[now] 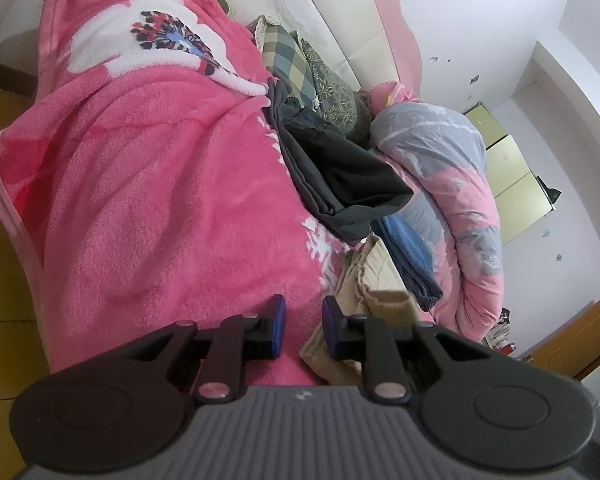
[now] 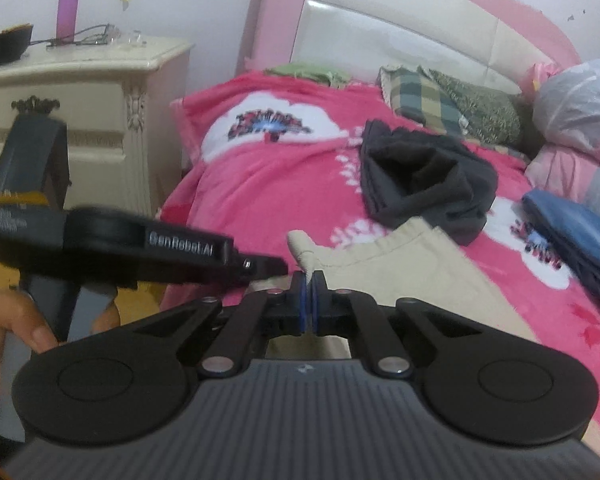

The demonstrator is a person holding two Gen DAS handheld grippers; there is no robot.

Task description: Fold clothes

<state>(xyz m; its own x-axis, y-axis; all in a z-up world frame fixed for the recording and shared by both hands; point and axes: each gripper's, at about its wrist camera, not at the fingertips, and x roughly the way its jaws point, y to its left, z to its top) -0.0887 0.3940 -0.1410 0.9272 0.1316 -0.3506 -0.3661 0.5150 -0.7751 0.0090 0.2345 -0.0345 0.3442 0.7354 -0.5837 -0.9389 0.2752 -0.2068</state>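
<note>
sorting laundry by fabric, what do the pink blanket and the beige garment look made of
Pink blanket: looks like plush fleece, matte, with a fuzzy nap that blurs its flower print. Beige garment: seems a woven cotton-like cloth, flat and matte, with a stitched seam showing; the exact fibre cannot be told.
</note>
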